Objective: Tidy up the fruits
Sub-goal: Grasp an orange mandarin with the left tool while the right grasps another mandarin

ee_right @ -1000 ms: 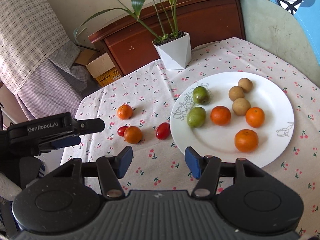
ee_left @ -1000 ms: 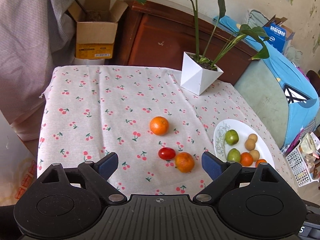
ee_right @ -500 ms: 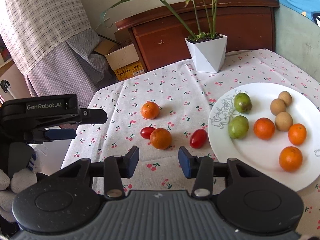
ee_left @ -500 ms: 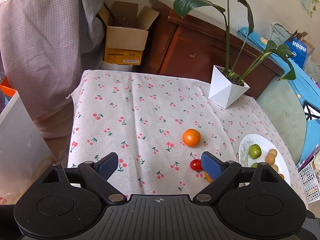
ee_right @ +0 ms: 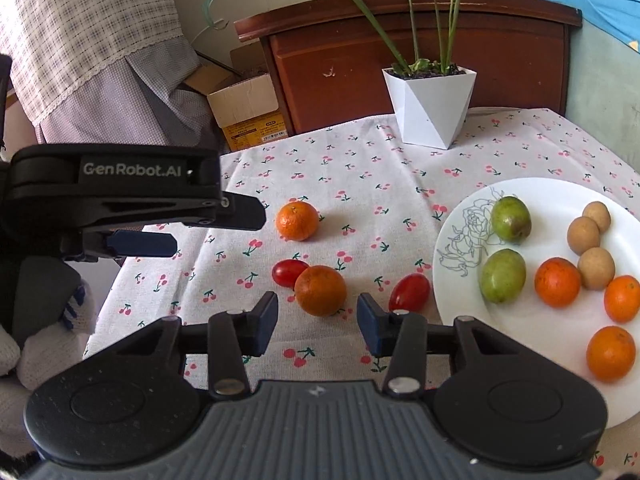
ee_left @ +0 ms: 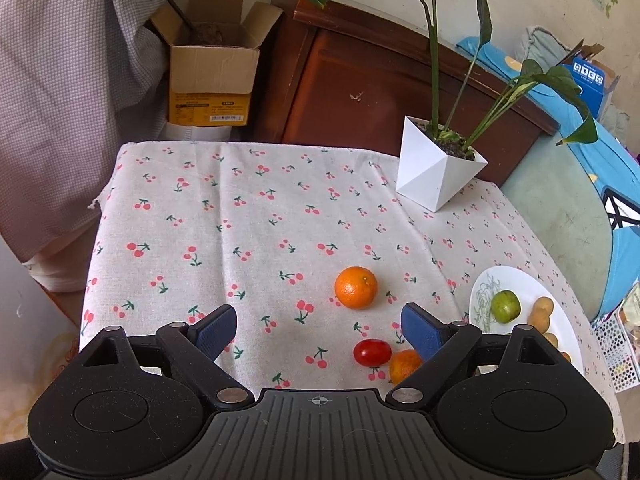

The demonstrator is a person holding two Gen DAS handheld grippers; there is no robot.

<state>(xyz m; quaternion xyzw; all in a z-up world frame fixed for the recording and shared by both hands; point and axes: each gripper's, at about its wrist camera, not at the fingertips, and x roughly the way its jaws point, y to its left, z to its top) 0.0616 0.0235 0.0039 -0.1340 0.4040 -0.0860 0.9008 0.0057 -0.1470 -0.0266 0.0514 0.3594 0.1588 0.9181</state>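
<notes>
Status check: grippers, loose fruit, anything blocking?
Left gripper open, empty. Right gripper open, lined up on near orange. Cherry tomato touches that orange; second tomato by the plate.

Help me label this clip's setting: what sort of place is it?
Probably a home living room or bedroom: a table under a cherry-print cloth, a potted plant before a wooden cabinet, and an open cardboard box on the floor.
</notes>
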